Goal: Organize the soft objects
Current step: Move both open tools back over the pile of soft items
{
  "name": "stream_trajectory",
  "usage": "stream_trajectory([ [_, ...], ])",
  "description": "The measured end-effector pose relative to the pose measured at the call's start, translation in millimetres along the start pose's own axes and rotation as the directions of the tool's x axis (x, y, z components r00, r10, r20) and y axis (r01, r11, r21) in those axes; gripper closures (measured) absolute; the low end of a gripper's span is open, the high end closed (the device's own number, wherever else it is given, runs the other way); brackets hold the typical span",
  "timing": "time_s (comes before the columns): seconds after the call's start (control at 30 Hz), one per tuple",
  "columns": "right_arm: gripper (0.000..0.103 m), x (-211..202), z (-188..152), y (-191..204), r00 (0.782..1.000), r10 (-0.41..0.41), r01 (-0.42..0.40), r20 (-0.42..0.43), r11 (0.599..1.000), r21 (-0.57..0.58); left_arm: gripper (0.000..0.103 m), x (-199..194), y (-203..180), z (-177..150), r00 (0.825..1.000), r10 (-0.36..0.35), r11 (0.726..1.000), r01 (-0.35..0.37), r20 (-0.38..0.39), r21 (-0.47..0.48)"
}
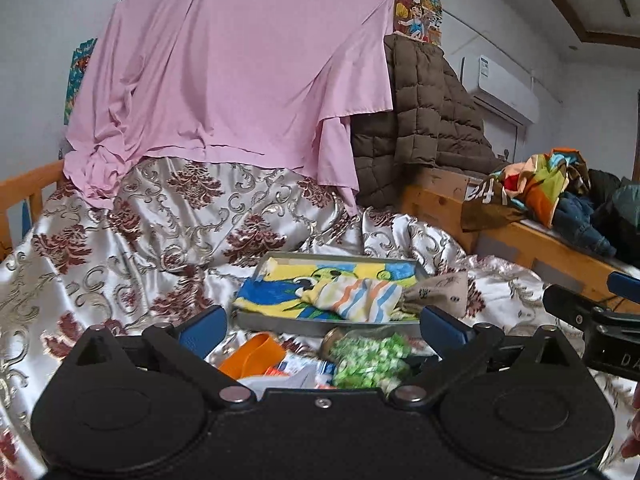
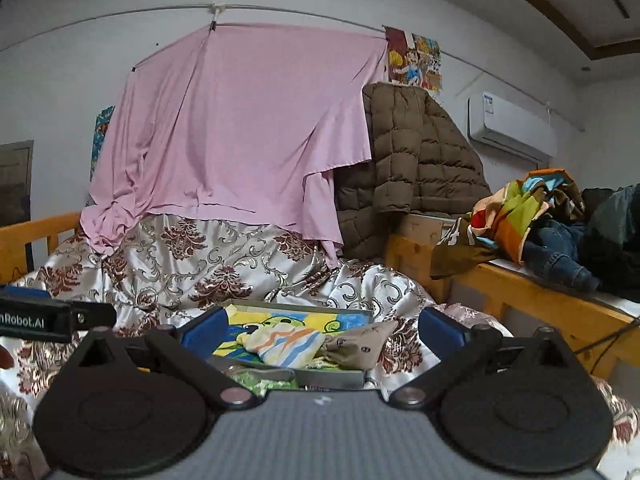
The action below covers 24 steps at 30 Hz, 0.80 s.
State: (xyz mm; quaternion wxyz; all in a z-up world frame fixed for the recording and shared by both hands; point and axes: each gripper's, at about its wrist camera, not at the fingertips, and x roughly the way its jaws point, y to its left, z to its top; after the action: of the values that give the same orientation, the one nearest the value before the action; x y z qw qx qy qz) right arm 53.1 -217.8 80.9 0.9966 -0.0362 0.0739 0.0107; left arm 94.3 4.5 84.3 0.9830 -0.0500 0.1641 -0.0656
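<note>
Both hand-held grippers, left (image 1: 320, 326) and right (image 2: 324, 330), hover spread and empty at lower centre, facing the shallow grey tray (image 1: 352, 258) that gathers the striped cloth (image 1: 360, 298).

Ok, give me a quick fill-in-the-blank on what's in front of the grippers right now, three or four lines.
1. The striped cloth lies in the shallow grey ____.
2. The sheet hanging on the wall line is ____ in colour.
3. The jaws of the left gripper and the right gripper both stand ____.
4. The jar lying on its side in front of the tray holds ____ sweets.

Missing words: tray; pink; open; green
</note>
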Motion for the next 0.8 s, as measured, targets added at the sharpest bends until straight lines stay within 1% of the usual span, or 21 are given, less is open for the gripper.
stream_trajectory([
  [0.07, 0.0, -8.5, -10.4, 6.2, 1.0, -0.003, 0.002, 0.006, 1.0, 0.007, 0.001, -7.1, 4.2, -10.9, 1.0, 0.003, 1.0, -0.004, 0.005, 0.006],
  [0.17, 0.0, -12.6, -26.1, 10.9, 1.0, 0.002, -0.001, -0.009, 1.0, 0.027, 0.001, -10.6, 9.0, -27.6, 1.0, 0.005, 0.999, -0.005, -0.021, 0.032],
  [0.3, 0.0, -14.9, -42.8, 19.5, 1.0, -0.001, 0.0, -0.021, 0.999, -0.036, 0.001, -5.7, 13.2, -47.5, 0.997, 0.014, 0.997, -0.008, -0.075, 0.08],
  [0.4, 0.0, -16.9, -51.0, 23.1, 1.0, 0.003, -0.004, -0.011, 0.999, -0.047, 0.001, 1.9, 18.6, -58.4, 0.993, 0.03, 0.996, -0.02, -0.113, 0.09],
  [0.53, 0.0, -13.4, -61.5, 25.1, 0.998, 0.026, -0.029, -0.056, 0.999, -0.044, 0.001, 9.5, 23.0, -67.9, 0.988, 0.045, 0.994, -0.03, -0.149, 0.106],
  [0.8, 0.0, -11.0, -68.4, 29.7, 0.995, 0.058, -0.064, -0.085, 0.996, -0.065, 0.001, 17.1, 22.2, -76.8, 0.98, 0.045, 0.993, -0.024, -0.192, 0.114],
])
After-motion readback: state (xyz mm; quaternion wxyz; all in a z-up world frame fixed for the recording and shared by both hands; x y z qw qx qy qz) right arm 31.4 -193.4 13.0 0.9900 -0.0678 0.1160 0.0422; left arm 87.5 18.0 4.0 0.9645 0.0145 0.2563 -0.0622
